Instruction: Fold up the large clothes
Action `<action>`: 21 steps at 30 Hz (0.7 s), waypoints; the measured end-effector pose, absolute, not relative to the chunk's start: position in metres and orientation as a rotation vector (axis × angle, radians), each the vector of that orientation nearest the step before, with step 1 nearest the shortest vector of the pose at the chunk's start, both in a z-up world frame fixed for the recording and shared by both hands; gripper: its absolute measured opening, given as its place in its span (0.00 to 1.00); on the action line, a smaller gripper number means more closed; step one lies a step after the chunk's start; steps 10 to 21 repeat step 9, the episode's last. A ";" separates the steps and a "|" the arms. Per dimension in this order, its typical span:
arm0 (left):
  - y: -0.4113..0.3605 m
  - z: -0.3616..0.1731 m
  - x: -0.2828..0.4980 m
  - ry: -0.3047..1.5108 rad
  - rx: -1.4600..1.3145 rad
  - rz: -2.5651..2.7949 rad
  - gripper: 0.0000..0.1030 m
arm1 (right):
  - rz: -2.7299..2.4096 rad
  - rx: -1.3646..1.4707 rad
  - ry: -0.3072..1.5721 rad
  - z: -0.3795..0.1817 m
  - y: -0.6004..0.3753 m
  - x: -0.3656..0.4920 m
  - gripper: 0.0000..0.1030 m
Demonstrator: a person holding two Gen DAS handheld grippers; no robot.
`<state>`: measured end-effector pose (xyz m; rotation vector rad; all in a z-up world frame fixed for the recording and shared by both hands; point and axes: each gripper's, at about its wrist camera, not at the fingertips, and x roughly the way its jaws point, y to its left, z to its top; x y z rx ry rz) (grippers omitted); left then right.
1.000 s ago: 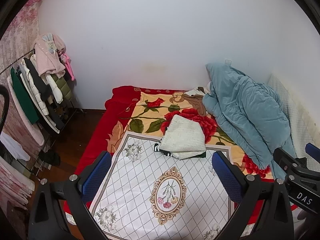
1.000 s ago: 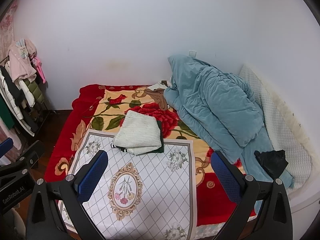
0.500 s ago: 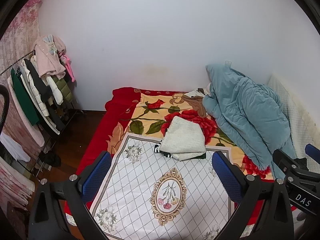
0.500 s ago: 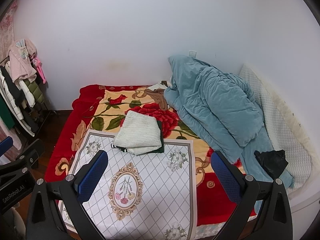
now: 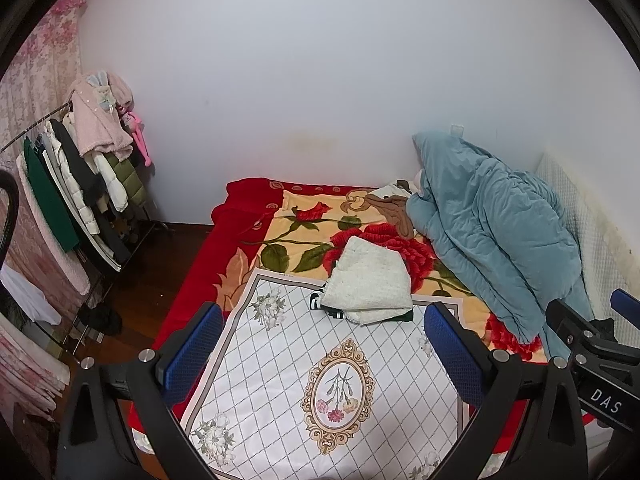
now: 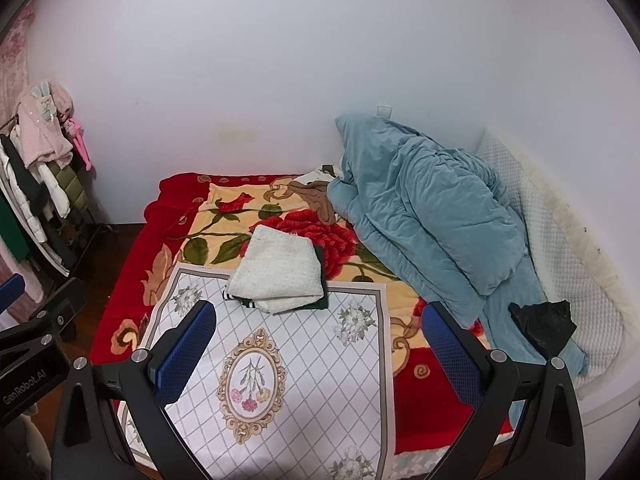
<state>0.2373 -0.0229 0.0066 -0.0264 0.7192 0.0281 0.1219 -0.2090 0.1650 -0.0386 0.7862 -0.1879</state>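
A folded cream knit garment (image 5: 370, 278) lies on a folded dark green striped one (image 5: 320, 303) at the far edge of a white floral cloth (image 5: 320, 380) spread on the bed; it also shows in the right wrist view (image 6: 278, 268). My left gripper (image 5: 322, 350) is open and empty, held above the cloth's near part. My right gripper (image 6: 318, 346) is open and empty, above the same cloth (image 6: 280, 376). The right gripper's body shows at the right edge of the left wrist view (image 5: 592, 344).
A red rose blanket (image 5: 304, 224) covers the bed. A bunched teal duvet (image 6: 432, 216) lies at the right, with a black item (image 6: 546, 324) on it and a white quilted pad (image 6: 568, 264) by the wall. A loaded clothes rack (image 5: 76, 188) stands at the left.
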 end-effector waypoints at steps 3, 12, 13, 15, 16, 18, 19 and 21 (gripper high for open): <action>-0.023 0.008 0.239 0.719 -0.029 0.031 1.00 | -0.186 -0.037 0.787 0.166 -0.208 0.122 1.00; -0.020 0.007 0.239 0.715 -0.041 0.034 1.00 | -0.185 -0.040 0.786 0.166 -0.207 0.125 1.00; -0.020 0.007 0.239 0.715 -0.041 0.034 1.00 | -0.185 -0.040 0.786 0.166 -0.207 0.125 1.00; -0.020 0.007 0.239 0.715 -0.041 0.034 1.00 | -0.185 -0.040 0.786 0.166 -0.207 0.125 1.00; -0.020 0.007 0.239 0.715 -0.041 0.034 1.00 | -0.185 -0.040 0.786 0.166 -0.207 0.125 1.00; -0.020 0.007 0.239 0.715 -0.041 0.034 1.00 | -0.185 -0.040 0.786 0.166 -0.207 0.125 1.00; -0.020 0.007 0.239 0.715 -0.041 0.034 1.00 | -0.185 -0.040 0.786 0.166 -0.207 0.125 1.00; -0.020 0.007 0.239 0.715 -0.041 0.034 1.00 | -0.185 -0.040 0.786 0.166 -0.207 0.125 1.00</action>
